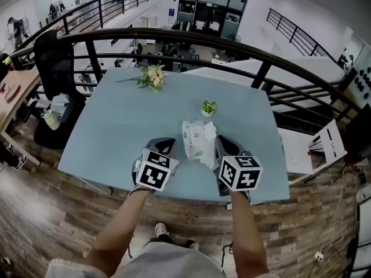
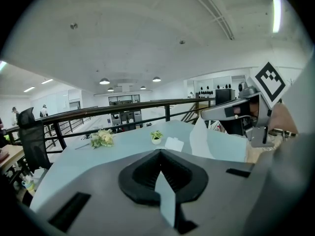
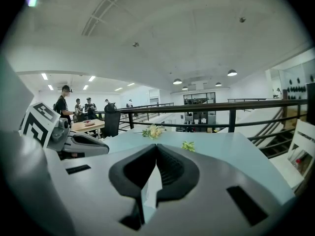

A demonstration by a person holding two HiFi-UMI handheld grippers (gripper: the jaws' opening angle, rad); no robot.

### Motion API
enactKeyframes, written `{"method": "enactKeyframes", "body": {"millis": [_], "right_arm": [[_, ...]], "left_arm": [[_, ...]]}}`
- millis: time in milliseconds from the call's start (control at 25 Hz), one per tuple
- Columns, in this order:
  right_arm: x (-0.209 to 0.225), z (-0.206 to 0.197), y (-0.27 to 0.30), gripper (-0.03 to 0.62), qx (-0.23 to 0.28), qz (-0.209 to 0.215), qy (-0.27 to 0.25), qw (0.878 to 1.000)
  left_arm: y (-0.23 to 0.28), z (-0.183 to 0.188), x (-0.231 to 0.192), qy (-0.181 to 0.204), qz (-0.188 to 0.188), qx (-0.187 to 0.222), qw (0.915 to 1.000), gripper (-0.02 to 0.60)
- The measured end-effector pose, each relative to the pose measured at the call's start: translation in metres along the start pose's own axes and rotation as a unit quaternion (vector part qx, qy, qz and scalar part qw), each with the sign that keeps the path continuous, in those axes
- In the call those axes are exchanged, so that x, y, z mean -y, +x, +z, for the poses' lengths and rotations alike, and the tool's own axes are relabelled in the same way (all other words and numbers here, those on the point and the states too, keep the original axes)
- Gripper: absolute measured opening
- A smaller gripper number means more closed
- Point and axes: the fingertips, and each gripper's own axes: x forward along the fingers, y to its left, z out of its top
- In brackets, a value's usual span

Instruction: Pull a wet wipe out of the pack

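Pale blue table (image 1: 116, 132); white wet wipe (image 1: 207, 155); brown wood-grain floor (image 1: 58, 213).

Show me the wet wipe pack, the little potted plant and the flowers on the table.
wet wipe pack (image 1: 194, 138), head view, middle of its top
potted plant (image 1: 208, 106), head view, its leaves
flowers (image 1: 153, 76), head view, the blooms

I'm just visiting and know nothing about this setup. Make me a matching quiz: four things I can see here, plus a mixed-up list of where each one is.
Things:
1. flower bouquet
2. potted plant
3. wet wipe pack
4. black chair

Places:
A. between the left gripper and the right gripper
B. at the far edge of the table
C. on the floor, off the table's left side
D. on the table, just beyond the pack

Pairs: 1-B, 2-D, 3-A, 4-C
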Motion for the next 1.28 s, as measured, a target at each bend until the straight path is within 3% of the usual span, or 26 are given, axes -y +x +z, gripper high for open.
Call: {"method": "enactKeyframes", "body": {"millis": [360, 1280], "right_arm": [[0.008, 0.011, -0.035, 0.008, 0.028, 0.026, -0.001, 0.999], [0.042, -0.011, -0.084, 0.008, 0.043, 0.067, -0.009, 0.997]], "left_arm": [[-0.016, 0.014, 0.024, 0.009, 0.030, 0.011, 0.9995, -0.006], [-0.062, 0.005, 0.047, -0.034, 0.123, 0.027, 0.9914, -0.006]]}}
